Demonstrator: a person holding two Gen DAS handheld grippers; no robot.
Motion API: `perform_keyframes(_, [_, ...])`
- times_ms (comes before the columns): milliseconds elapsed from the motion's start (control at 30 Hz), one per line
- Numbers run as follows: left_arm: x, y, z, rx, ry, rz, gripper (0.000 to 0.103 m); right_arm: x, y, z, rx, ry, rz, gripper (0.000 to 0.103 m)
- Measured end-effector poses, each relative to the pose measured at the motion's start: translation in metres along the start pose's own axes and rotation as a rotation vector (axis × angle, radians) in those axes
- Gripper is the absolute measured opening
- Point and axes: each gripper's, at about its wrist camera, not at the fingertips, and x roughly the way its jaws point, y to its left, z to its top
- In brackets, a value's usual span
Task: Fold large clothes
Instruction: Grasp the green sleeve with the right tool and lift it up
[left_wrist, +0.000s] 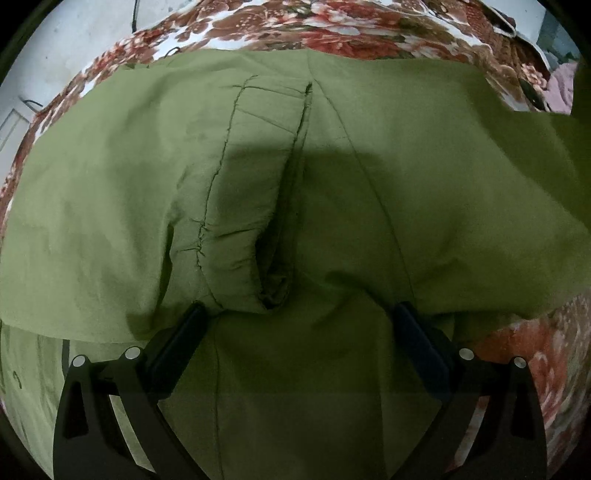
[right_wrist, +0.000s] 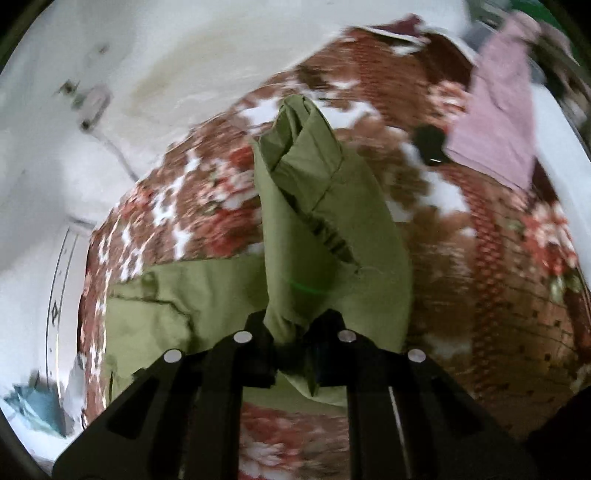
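An olive green garment (left_wrist: 295, 184) with seams and a pocket slit lies spread over a floral bedspread (left_wrist: 295, 26). My left gripper (left_wrist: 299, 314) is open, its two black fingers wide apart and resting on the green cloth near its front fold. In the right wrist view my right gripper (right_wrist: 291, 328) is shut on a bunched part of the green garment (right_wrist: 317, 221), which rises lifted and twisted ahead of the fingers; the rest lies flat at the left (right_wrist: 166, 306).
The floral bedspread (right_wrist: 498, 277) covers the bed. A pink cloth (right_wrist: 498, 110) and a small black object (right_wrist: 430, 144) lie at the far right. A white wall (right_wrist: 110, 74) with a cable stands behind the bed.
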Motion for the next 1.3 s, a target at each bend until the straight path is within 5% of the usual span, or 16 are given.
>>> perform_keyframes(667, [0.0,0.016,-0.008,0.154,-0.005,-0.111,0.099,0.07,0.267,-0.045,-0.296,0.041,0.073,0.013])
perform_keyframes(900, [-0.003,0.019,-0.021,0.21,-0.028,-0.151,0.099,0.127,0.363,-0.057,-0.347,0.098,0.158,0.012])
perform_keyframes(1300, [-0.013,0.023,-0.038,0.357,-0.074,-0.226,0.099,0.248,0.485,-0.104,-0.578,0.198,0.065,0.011])
